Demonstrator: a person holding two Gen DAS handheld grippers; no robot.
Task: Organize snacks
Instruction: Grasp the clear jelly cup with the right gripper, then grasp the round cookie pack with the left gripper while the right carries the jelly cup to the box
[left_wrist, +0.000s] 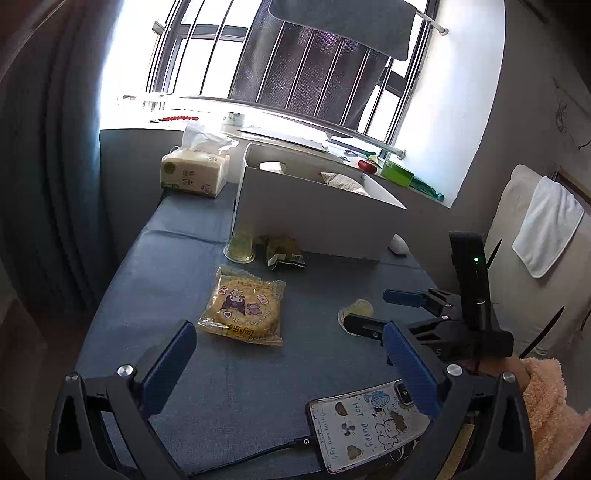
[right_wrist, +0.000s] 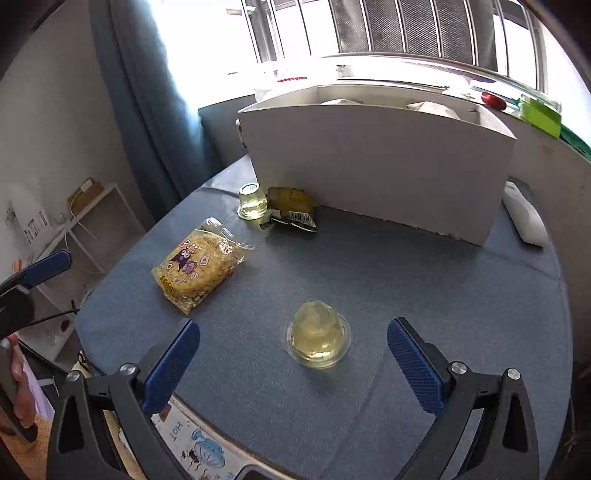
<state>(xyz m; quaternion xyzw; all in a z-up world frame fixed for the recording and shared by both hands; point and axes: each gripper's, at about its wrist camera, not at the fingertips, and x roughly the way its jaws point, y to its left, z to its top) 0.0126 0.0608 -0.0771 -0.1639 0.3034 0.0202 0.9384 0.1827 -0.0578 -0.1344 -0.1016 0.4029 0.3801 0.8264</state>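
Right wrist: jelly cup (right_wrist: 318, 339) btwn open right gripper (right_wrist: 293, 356) fingers, untouched.

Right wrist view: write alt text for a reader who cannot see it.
An open right gripper points at an upturned jelly cup on a blue-grey table, its blue fingers apart on either side. Farther off lie a cartoon-printed cracker packet, a second jelly cup and a dark wrapper before a white box.

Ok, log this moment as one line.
left tool: open, over cookie pack | right tool: open, around jelly cup | box: snacks inside
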